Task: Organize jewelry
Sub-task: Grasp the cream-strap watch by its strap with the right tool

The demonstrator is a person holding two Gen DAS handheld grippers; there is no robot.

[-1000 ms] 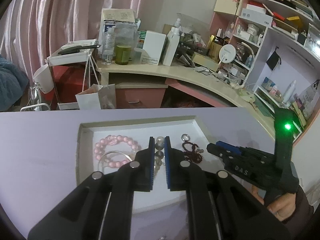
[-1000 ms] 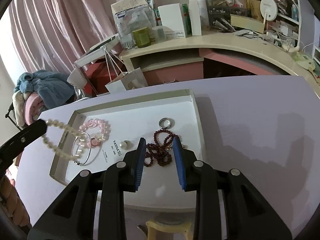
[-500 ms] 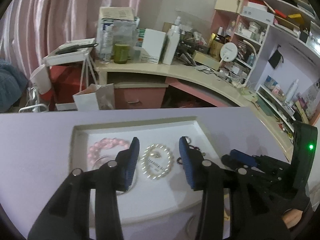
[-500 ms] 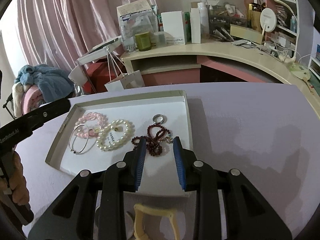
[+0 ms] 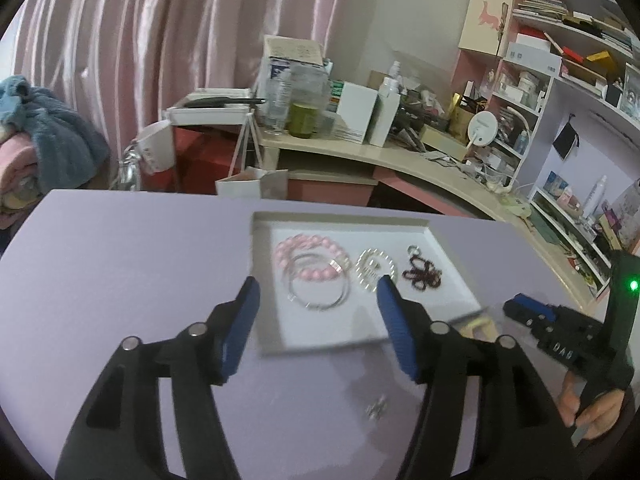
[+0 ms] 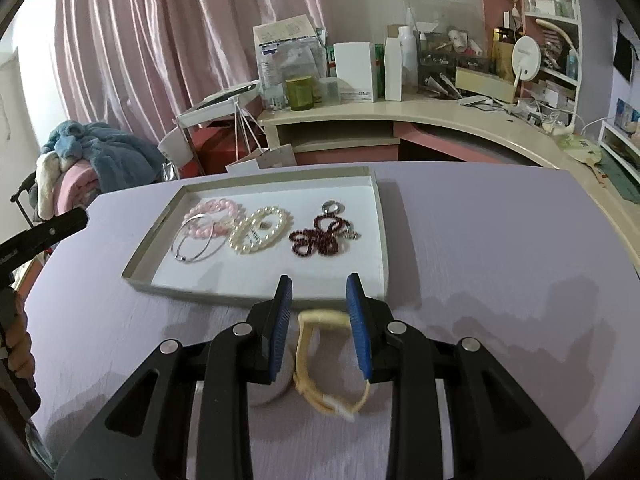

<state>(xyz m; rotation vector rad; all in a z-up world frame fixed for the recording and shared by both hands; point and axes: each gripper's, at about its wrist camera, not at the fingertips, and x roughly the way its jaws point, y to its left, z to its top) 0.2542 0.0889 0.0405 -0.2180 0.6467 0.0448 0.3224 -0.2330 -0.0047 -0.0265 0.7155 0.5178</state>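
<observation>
A shallow white tray on the lilac table holds a pink bead bracelet, a thin silver bangle, a pearl bracelet, a dark red bead string and a silver ring. My left gripper is open and empty, above the tray's near edge. My right gripper is open and empty, over a cream watch strap lying on the table in front of the tray.
A small silvery item lies on the table near my left gripper. A round grey disc lies beside the watch strap. A cluttered beige desk and shelves stand behind the table. Blankets are piled at far left.
My left gripper opened, let the pearl bracelet drop into the tray, then opened wider and pulled back. My right gripper pulled back toward the watch strap.
</observation>
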